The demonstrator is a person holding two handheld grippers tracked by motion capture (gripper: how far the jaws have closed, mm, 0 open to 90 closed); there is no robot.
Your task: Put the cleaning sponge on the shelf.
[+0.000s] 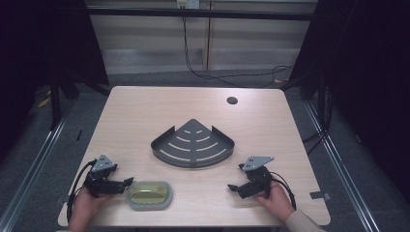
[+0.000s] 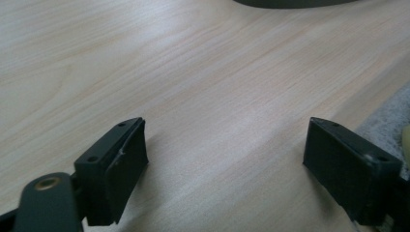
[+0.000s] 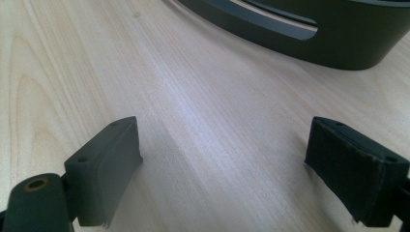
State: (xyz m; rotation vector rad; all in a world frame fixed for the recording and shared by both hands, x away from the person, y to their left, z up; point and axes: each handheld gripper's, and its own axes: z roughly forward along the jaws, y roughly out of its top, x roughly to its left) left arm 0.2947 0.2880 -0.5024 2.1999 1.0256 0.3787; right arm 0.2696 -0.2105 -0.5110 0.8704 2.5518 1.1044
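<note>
- Broadly, the light wooden table (image 1: 145,116) carries everything, with a small dark round hole (image 1: 232,100) near its far right corner
- Next in size, the dark grey corner shelf (image 1: 193,144), a quarter-circle tray with curved slots, lies at the middle of the table, its curved wall facing the person; that wall also shows in the right gripper view (image 3: 309,34)
- Then the grey soap dish (image 1: 149,195), oval with a yellowish bar in it, sits near the front edge, left of centre, well apart from the shelf
- Smaller, the left gripper (image 1: 126,182) rests on the table in the person's left hand (image 1: 87,203), tips just beside the dish's left rim; its jaws stand wide apart over bare wood (image 2: 225,159)
- Likewise the right gripper (image 1: 232,187), held in the right hand (image 1: 278,200), lies at the front right, jaws spread wide with nothing between them (image 3: 222,159)
</note>
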